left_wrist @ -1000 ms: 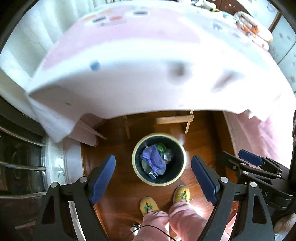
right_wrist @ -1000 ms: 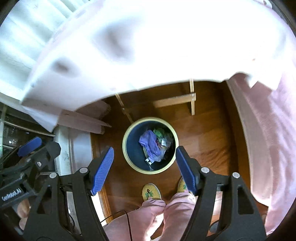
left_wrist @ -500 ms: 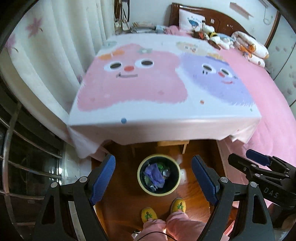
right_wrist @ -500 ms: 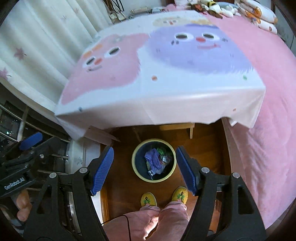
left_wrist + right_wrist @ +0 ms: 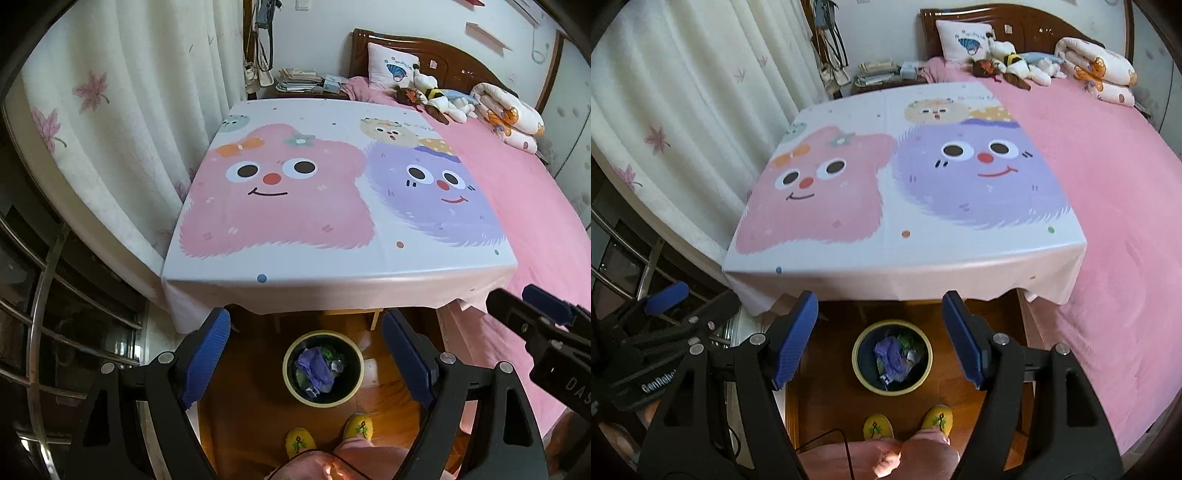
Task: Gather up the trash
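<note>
- The left gripper (image 5: pixel 306 354) is spread wide and holds nothing. Its two fingers are black with flat blue ribbed pads (image 5: pixel 205 356).
- The right gripper (image 5: pixel 881 343) is also wide apart and holds nothing. It has the same blue pads (image 5: pixel 962 341).
- A round trash bin (image 5: pixel 322 400) stands on the shiny brown wood floor (image 5: pixel 243 421), below both grippers. It has a pale yellow rim and dark inside walls.
- Inside the bin lies trash: a crumpled purple bag (image 5: pixel 314 371), some green bits and small clear pieces.
- A person's two yellow slippers (image 5: pixel 300 442) stand on the floor, just beside the bin.
- Behind the bin is a worktop with a smooth white tablecloth (image 5: pixel 295 266) showing a fuzzy pink face and a fuzzy purple face.
- A bed with a soft pink sheet (image 5: pixel 1115 206) is next to the worktop.
</note>
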The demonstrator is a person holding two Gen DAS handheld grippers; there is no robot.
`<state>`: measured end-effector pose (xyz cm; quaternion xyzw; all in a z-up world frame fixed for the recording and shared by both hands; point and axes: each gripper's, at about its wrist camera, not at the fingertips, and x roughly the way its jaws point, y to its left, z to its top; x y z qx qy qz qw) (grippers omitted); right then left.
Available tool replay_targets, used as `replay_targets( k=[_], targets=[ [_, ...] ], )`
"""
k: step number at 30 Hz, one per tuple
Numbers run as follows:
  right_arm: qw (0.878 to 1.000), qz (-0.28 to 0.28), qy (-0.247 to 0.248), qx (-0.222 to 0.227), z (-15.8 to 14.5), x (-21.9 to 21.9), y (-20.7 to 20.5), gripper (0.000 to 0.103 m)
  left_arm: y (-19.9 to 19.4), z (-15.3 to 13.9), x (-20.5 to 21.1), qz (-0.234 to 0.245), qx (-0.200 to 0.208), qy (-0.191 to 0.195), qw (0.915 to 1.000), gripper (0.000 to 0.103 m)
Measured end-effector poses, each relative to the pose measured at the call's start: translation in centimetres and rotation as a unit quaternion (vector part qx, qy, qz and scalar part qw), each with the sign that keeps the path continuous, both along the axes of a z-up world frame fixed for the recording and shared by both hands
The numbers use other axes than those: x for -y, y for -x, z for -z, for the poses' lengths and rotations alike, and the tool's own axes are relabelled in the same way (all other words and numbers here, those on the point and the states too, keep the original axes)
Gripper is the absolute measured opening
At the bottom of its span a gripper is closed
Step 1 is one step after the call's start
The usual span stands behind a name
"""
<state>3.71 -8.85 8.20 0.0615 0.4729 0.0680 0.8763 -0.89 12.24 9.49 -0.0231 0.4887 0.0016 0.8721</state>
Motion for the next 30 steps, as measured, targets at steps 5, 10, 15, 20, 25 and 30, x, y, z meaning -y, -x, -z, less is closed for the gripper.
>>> replay_targets(
  k=[5,10,15,20,25,30],
  targets=[
    [1.000,0.001,0.006,0.010,-0.4,-0.1,-0.5,0.067,-0.6,-0.5,0.5,0.001,0.012,-0.007,0.9999,0.086],
    [1.000,-0.001,0.009,0.016,-0.4,-0.2,-1.0,0.067,-1.2,-0.8,0.8,-0.001,0.021,-0.009,0.9997,0.086],
    [1.000,-0.001,0.007,0.020,-0.4,-0.2,-1.5,0.067,-1.7,-0.8,0.4,-0.006,0.020,-0.006,0.9998,0.086],
    [1.000,-0.006,0.010,0.020,-0.4,-0.5,-1.9,0.067,-1.9,-0.7,0.3,-0.006,0.018,-0.007,0.9998,0.086],
    [1.000,-0.010,0.013,0.024,-0.2,-0.9,-2.0,0.067,-2.0,-0.3,0.6,-0.001,0.016,-0.011,0.9998,0.086],
    [1.000,-0.010,0.013,0.024,-0.2,-1.0,-2.0,0.067,-1.8,-0.1,1.2,0.002,0.018,-0.014,0.9997,0.086]
  ],
)
